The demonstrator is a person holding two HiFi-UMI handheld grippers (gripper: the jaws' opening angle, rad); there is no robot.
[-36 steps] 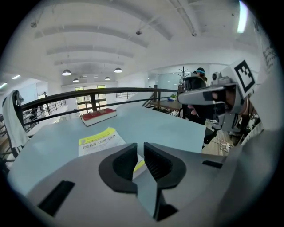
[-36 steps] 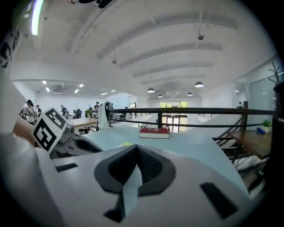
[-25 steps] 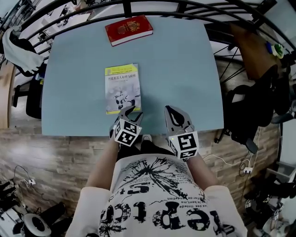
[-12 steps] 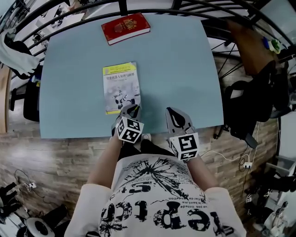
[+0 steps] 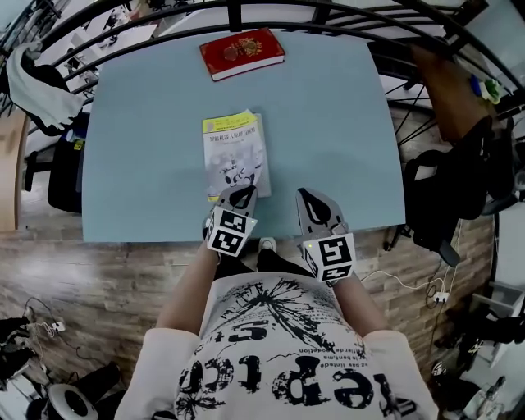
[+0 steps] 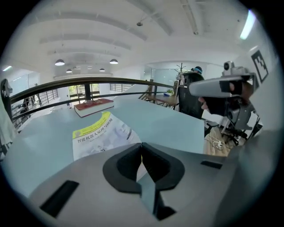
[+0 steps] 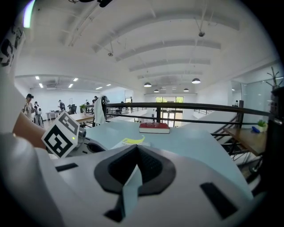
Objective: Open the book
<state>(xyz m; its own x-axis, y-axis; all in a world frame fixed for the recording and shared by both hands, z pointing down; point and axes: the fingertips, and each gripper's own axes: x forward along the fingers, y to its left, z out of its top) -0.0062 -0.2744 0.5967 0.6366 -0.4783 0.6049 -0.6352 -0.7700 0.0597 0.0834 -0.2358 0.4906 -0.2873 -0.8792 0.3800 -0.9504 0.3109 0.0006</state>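
A thin book with a yellow-and-white cover (image 5: 232, 152) lies on the blue table (image 5: 328, 123), close to the near edge. My left gripper (image 5: 244, 194) sits at the book's near right corner. Its jaws have just been closing and now pinch the cover's corner. In the left gripper view the cover (image 6: 97, 135) curves up off the pages into the closed jaws of the left gripper (image 6: 141, 145). My right gripper (image 5: 312, 199) hovers over the table edge to the right of the book, shut and empty. In the right gripper view its tips meet (image 7: 135, 147), and the book's yellow edge (image 7: 128, 142) shows beyond them.
A thick red book (image 5: 242, 53) lies closed at the table's far edge and also shows as the red book (image 6: 94, 106) in the left gripper view. A black railing (image 5: 344, 20) curves round the table's far side. Chairs and bags (image 5: 459, 164) stand to the right.
The left gripper's jaws went from wide open to shut on the book's near right corner. The cover now lifts slightly off the pages. Both grippers shifted a little.
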